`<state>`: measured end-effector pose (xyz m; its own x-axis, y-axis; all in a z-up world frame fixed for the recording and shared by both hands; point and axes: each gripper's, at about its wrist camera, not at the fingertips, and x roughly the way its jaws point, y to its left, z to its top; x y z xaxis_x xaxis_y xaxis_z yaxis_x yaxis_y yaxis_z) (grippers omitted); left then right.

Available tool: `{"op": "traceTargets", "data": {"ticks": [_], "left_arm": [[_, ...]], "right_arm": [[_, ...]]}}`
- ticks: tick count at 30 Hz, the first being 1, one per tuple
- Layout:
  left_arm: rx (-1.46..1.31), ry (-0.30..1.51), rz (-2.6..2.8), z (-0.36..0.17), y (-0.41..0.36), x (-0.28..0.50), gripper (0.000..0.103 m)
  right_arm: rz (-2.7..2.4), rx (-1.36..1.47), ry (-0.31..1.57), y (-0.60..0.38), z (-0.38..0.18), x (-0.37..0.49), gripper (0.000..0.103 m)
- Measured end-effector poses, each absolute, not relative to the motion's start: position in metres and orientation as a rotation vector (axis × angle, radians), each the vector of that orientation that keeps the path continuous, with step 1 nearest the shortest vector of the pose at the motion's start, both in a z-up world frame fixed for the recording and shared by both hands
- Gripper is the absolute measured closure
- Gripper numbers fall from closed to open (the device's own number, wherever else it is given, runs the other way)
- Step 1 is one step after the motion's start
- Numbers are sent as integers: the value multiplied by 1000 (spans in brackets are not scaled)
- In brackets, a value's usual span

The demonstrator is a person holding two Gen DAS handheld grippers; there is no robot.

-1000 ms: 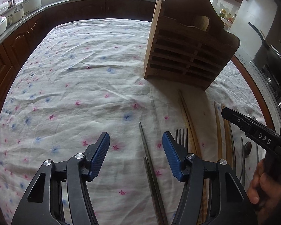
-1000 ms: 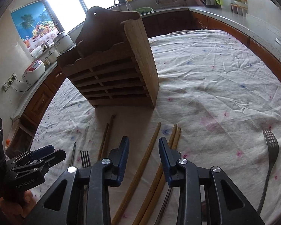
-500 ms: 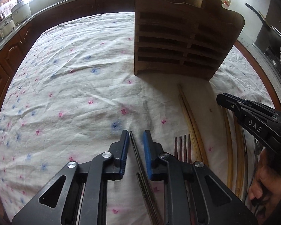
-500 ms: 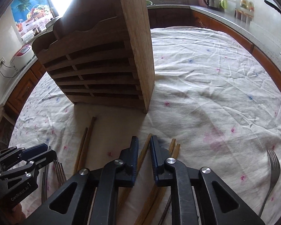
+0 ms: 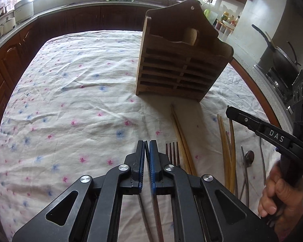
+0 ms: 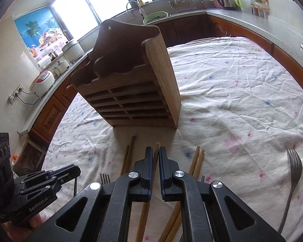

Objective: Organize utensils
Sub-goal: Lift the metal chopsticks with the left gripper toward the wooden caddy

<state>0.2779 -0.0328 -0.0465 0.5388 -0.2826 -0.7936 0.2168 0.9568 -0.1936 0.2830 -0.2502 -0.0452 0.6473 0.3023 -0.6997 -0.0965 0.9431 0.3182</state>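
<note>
Rack: wooden holder (image 5: 177,68), slotted, stood upright on the worktop (image 5: 70,100)
Left tool (image 5: 147,151): closed on a thin metal chopstick (image 5: 151,211); stiff, judged slippery
Right tool (image 6: 155,157): clamped on a wooden chopstick (image 6: 156,155); light, rigid, best gripped mid-shaft

A floral tablecloth (image 5: 74,92) carries a wooden rack (image 5: 177,68), chopsticks (image 5: 181,133) and forks (image 6: 293,173).

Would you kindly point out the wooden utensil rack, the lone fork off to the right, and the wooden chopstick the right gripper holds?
wooden utensil rack (image 5: 171,76), left wrist view, slatted front.
lone fork (image 6: 294,173), right wrist view, neck below the tines.
wooden chopstick (image 6: 156,151), right wrist view, tip above the closed fingers.
</note>
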Motion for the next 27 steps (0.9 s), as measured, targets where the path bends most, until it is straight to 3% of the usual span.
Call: {"op": "traceTargets", "data": {"ticks": [11, 27], "left_arm": [[-178, 813, -331, 15, 1, 221, 100], [-230, 669, -334, 57, 30, 174, 100]], "right_arm": [[313, 263, 717, -244, 10, 236, 99], [352, 234, 615, -240, 52, 189, 99]]}}
